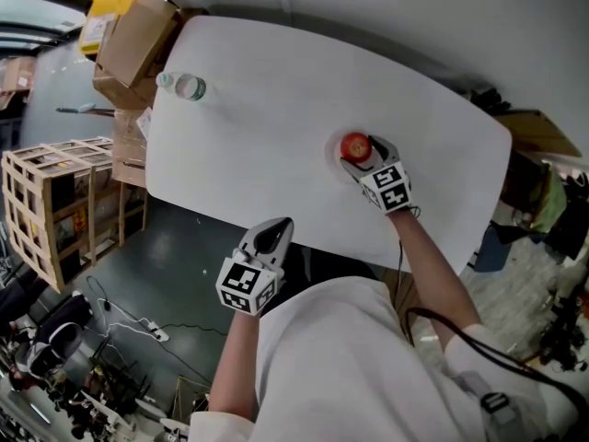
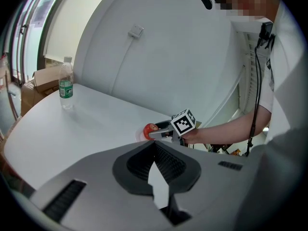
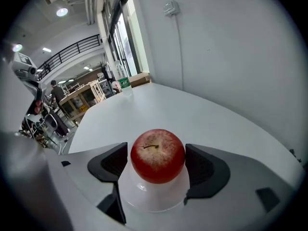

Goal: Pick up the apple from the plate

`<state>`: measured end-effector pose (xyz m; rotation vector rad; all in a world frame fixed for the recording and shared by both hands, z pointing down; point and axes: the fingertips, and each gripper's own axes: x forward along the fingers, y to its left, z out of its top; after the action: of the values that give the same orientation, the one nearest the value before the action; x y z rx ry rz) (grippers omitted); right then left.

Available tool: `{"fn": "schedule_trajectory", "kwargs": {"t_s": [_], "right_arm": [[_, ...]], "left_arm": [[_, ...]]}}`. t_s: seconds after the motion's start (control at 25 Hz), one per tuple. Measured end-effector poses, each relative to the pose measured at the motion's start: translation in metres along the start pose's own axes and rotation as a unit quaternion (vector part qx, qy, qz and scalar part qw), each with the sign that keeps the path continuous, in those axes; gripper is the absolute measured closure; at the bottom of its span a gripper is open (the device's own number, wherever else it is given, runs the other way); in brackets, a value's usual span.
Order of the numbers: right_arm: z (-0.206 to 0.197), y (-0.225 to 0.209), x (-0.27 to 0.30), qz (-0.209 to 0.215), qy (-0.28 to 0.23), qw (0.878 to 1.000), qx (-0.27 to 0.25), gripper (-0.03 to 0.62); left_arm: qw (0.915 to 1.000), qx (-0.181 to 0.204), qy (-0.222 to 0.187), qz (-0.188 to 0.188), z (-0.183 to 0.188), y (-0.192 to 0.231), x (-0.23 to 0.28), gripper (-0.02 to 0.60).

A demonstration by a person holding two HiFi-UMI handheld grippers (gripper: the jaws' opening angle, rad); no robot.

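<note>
1. Nearest the camera in the head view, the person's white shirt point(image 1: 350, 357) fills the lower frame, with both bare forearms reaching forward from it.
2. The left claw point(image 2: 155, 146) hangs off the near edge of the table point(image 1: 276, 99), over the dark floor point(image 1: 184, 274). Its dark pads are pressed together at the tips and nothing is between them.
3. The right claw point(image 3: 157, 150) is out over the table's right part, pointing downward. Its jaws are spread wide, one on each side of the apple point(image 3: 158, 155).
4. The apple is red with pale speckling and its stem points up. It sits on a small white plate point(image 3: 154, 196), directly between the two dark pads point(image 3: 115, 162). The pads stand just beside its flanks, and no squeeze on the fruit can be seen.
5. The plate rests on the bare white tabletop. From the left gripper view, the apple shows at the tip of the right claw, whose marker cube sits behind it.
6. Farther off, near the table's far left corner and well apart from the plate, a clear water bottle point(image 1: 184, 86) with a green label stands upright.
7. Beyond that corner, cardboard boxes point(image 1: 138, 40) are stacked, and a wooden crate point(image 1: 51, 201) stands on the floor to the left.
8. Behind the table rises a plain white wall point(image 2: 183, 57) with a small socket point(image 2: 136, 31) mounted on it.
</note>
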<state>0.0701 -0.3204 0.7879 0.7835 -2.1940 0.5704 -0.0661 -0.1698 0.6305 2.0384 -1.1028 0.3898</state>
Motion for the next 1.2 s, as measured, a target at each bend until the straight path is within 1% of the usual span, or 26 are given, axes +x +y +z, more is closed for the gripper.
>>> {"fn": "schedule_trajectory", "kwargs": {"t_s": [0.28, 0.44, 0.56, 0.68, 0.8, 1.0, 1.2], "right_arm": [[-0.001, 0.005, 0.008, -0.014, 0.012, 0.999, -0.042, 0.218], [-0.004, 0.007, 0.014, -0.015, 0.017, 0.998, -0.052, 0.212], [-0.002, 0.008, 0.016, -0.014, 0.011, 0.999, -0.038, 0.212], [-0.001, 0.007, 0.019, 0.001, 0.008, 1.000, -0.009, 0.212], [-0.001, 0.001, 0.016, 0.000, 0.002, 1.000, 0.001, 0.212], [0.017, -0.005, -0.005, -0.012, -0.033, 0.999, 0.028, 0.212], [0.041, -0.008, -0.037, -0.023, -0.077, 0.996, 0.050, 0.212]], "left_arm": [[0.9999, -0.012, -0.003, 0.008, -0.004, 0.004, -0.004, 0.580], [0.9997, -0.019, -0.001, 0.014, -0.011, 0.006, -0.007, 0.580], [0.9996, -0.022, 0.001, 0.018, -0.015, 0.010, -0.010, 0.580], [0.9995, -0.023, 0.001, 0.021, -0.018, 0.011, -0.012, 0.580], [0.9996, -0.020, -0.002, 0.021, -0.018, 0.011, -0.013, 0.580], [0.9998, -0.006, -0.008, 0.019, -0.014, 0.009, -0.018, 0.580], [0.9998, 0.006, -0.014, 0.015, -0.010, 0.006, -0.023, 0.580]]}}
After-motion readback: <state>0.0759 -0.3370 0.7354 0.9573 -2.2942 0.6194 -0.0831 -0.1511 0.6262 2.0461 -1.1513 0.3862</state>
